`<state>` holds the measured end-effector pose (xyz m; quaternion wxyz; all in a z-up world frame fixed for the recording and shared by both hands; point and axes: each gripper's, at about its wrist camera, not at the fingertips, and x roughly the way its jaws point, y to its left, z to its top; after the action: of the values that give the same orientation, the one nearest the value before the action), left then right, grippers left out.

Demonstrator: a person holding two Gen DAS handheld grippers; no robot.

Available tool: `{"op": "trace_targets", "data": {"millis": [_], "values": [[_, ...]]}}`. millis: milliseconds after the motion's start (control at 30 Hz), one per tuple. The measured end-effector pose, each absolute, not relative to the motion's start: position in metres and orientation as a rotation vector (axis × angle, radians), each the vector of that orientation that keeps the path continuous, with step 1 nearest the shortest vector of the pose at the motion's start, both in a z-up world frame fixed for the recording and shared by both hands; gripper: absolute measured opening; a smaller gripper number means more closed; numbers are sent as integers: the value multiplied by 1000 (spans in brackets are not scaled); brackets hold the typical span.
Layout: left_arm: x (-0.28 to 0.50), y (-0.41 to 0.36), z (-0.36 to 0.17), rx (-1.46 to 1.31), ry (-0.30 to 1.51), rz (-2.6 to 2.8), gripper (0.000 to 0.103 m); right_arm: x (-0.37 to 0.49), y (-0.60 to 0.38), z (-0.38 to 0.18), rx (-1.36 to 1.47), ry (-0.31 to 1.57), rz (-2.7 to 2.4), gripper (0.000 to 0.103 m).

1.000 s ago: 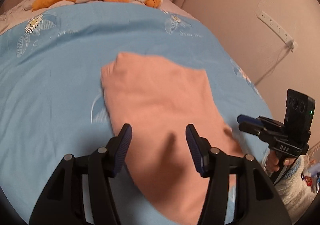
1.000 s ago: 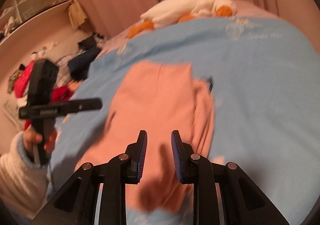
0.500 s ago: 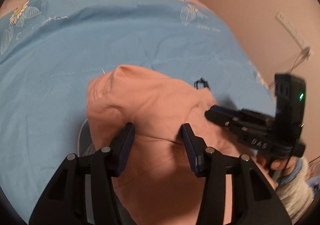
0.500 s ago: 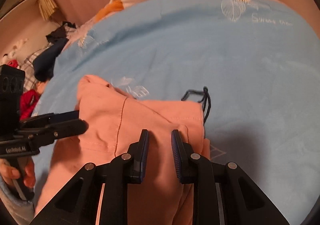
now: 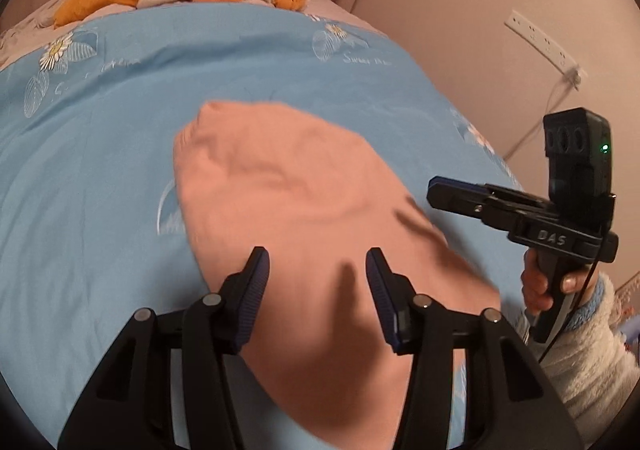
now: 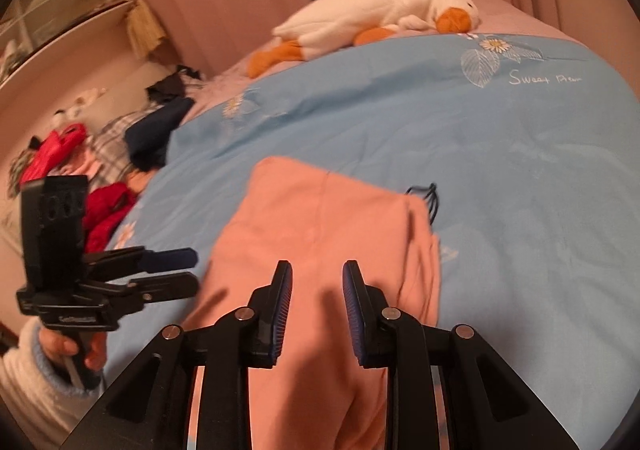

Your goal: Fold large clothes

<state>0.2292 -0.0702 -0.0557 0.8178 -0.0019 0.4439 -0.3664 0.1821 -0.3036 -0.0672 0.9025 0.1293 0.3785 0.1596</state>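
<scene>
Both my grippers hover over the folded garment.
My left gripper and right gripper stand parted, empty; the salmon-pink cotton garment lies just ahead beneath them on the light-blue bedspread.

- one folded salmon-pink cotton garment with a dark drawstring
- one light blue floral bedsheet
- one white plush duck with orange feet and beak
- two black handheld two-finger grippers: left, right
- one white wall power strip
- one heap of red, navy and plaid clothes, count unclear
</scene>
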Motion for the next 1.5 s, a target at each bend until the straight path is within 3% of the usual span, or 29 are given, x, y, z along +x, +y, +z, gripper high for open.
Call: {"op": "trace_targets", "data": {"millis": [433, 900, 967, 1000, 1033, 1067, 1133, 1267, 1500], "values": [[181, -91, -102, 194, 944, -669, 56, 153, -289, -123, 279, 910, 343, 29], [169, -83, -101, 215, 936, -653, 58, 139, -292, -128, 342, 909, 345, 29], [169, -70, -95, 164, 938, -654, 65, 133, -298, -124, 392, 902, 372, 29], [173, -59, -93, 117, 943, -641, 71, 131, -302, -122, 425, 890, 387, 39], [178, -50, -92, 82, 947, -623, 84, 129, -308, -119, 473, 875, 402, 55], [185, -37, -90, 19, 950, -597, 90, 129, -317, -116, 536, 855, 414, 63], [197, -18, -92, -93, 970, -608, 93, 130, -331, -111, 599, 822, 380, 83], [231, 5, -110, -390, 1085, -728, 96, 150, -352, -111, 629, 829, 280, 85], [274, -22, -146, -510, 1226, -775, 98, 205, -362, -146, 692, 940, 237, 88]]}}
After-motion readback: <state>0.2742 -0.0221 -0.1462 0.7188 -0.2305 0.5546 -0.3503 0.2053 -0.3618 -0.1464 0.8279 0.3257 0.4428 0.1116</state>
